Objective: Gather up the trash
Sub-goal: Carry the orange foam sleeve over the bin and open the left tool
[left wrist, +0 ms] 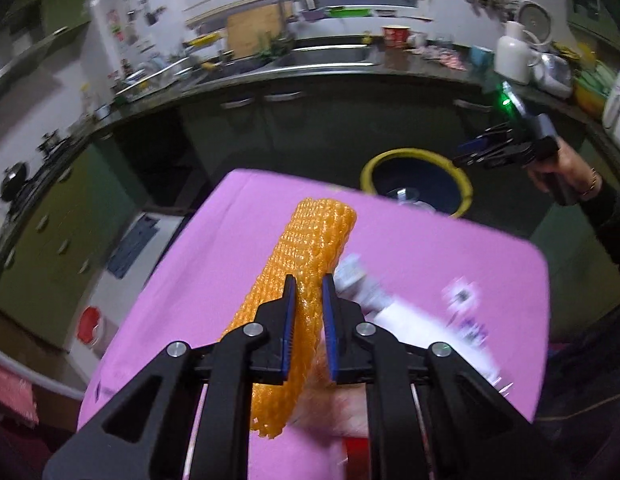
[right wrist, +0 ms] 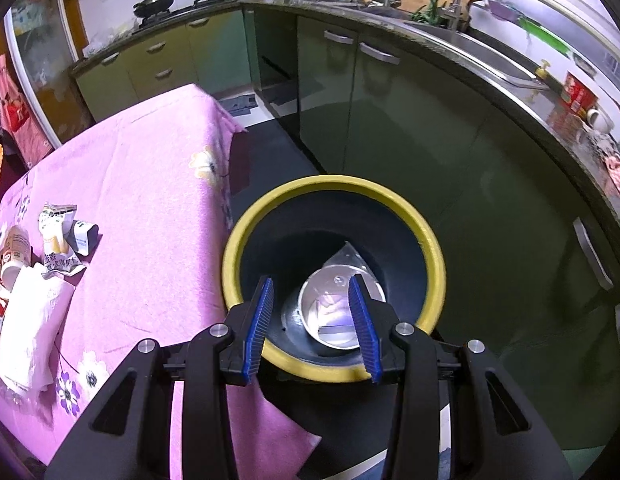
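The table (right wrist: pixel 150 200), draped in a pink flowered cloth, is spreading out beneath and beyond the left gripper's jaws and lying off to the left of the right gripper's. The bin (right wrist: pixel 429 248), dark inside with a yellow rim, is sitting on the floor directly under the right gripper (right wrist: pixel 311 312), whose jaws are standing moderately apart with nothing between them; a clear plastic cup (right wrist: pixel 337 312) is showing through the gap, down at the bin's bottom. From the left gripper's side, the bin (left wrist: pixel 463 184) is waiting well ahead of the jaws and to their right, past the table's far edge.

The left gripper (left wrist: pixel 309 320) is pinching an orange foam net sleeve (left wrist: pixel 310 248) with its jaws drawn narrow, the sleeve sticking out ahead of the tips and trailing below them. Remaining trash, a white tissue (right wrist: pixel 30 320) and snack wrappers (right wrist: pixel 58 240), is lying on the cloth just right of the left jaws.

The sleeve is being gripped only along one thin edge, and foam this light is likely to be slippery and springy; a quick swing toward the bin could be letting it slide free onto the floor. The right gripper, hovering over the bin's mouth, may also be blocking the drop.
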